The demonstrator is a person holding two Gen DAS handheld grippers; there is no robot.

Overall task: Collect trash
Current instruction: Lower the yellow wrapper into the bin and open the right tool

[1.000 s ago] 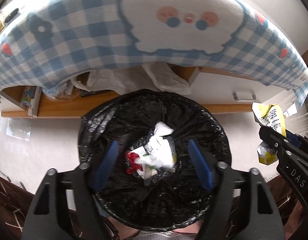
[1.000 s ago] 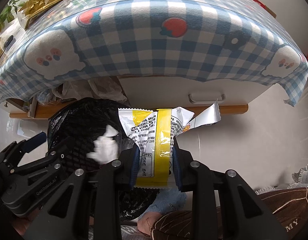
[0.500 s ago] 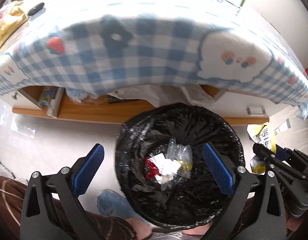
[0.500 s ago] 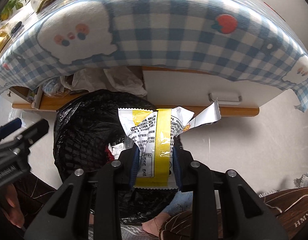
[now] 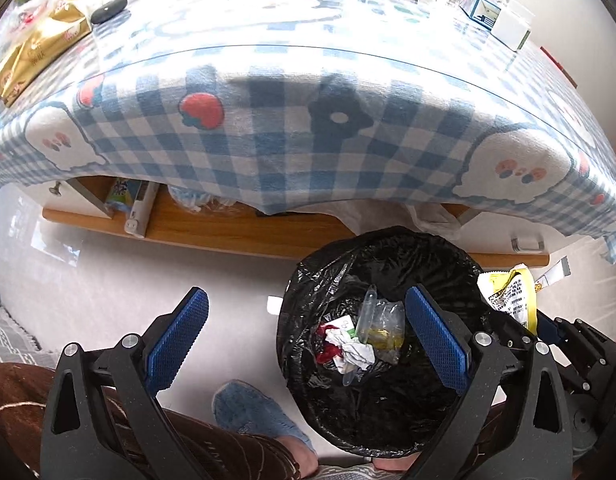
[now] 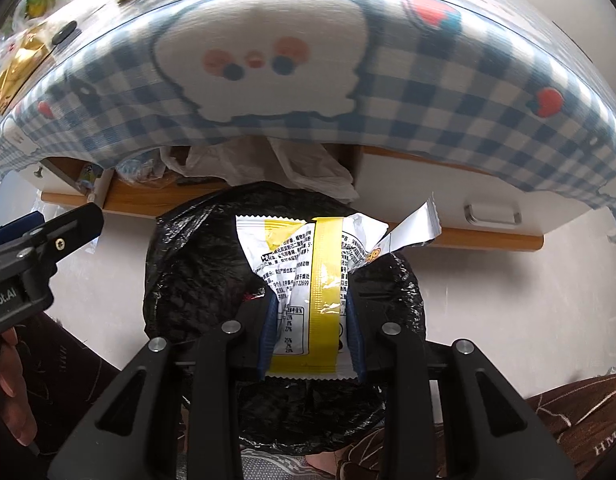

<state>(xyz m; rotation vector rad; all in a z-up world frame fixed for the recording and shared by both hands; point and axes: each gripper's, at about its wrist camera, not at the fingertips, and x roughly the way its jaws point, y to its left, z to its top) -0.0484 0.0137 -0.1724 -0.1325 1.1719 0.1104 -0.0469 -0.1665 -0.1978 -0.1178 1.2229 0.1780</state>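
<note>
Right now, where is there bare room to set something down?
Bare floor lies between the wooden shelf and the left tool, beside the bin. The tablecloth's front is open; its back edge is crowded.

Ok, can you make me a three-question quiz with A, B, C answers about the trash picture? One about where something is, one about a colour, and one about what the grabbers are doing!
1. Where is the trash bin?
A. on the table
B. on the floor by the table
C. on the shelf

2. What colour is the stripe on the wrapper?
A. yellow
B. green
C. purple

3. What is the left gripper doing?
A. squeezing a wrapper
B. gripping the bin bag
C. open, holding nothing

Answers:
1 B, the bin stands on the pale floor below the tablecloth.
2 A, a yellow band runs down its white back, pinched by the right gripper.
3 C, its blue pads stand wide apart with nothing between them.
</note>
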